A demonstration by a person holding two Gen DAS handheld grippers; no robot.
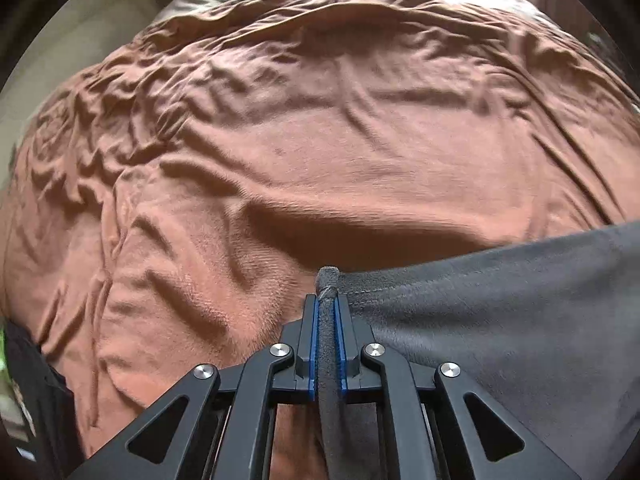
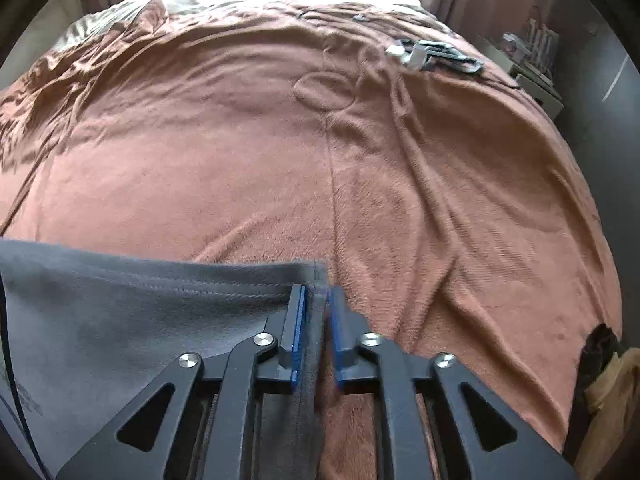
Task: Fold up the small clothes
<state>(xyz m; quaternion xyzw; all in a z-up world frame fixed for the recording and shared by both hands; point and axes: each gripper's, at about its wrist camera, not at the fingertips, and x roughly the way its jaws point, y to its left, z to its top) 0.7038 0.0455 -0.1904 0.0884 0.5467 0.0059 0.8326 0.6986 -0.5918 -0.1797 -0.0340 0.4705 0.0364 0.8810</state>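
Note:
A grey fleece garment (image 1: 500, 312) lies across the terracotta bedspread (image 1: 320, 140), its hemmed top edge stretched between my two grippers. In the left wrist view, my left gripper (image 1: 327, 300) is shut on the garment's left corner, which is bunched into a roll between the blue pads. In the right wrist view, the same garment (image 2: 140, 312) spreads to the left. Its right corner hangs between the jaws of my right gripper (image 2: 318, 292). Those jaws stand slightly apart, the cloth rests against the left pad, and a narrow gap shows at the blurred right pad.
The rumpled bedspread (image 2: 240, 160) covers the whole bed. Small grey and white items (image 2: 436, 54) lie at its far right, near a bedside table (image 2: 532, 64). Dark and tan cloth (image 2: 604, 380) hangs at the bed's right edge. A dark object (image 1: 28, 380) sits at the lower left.

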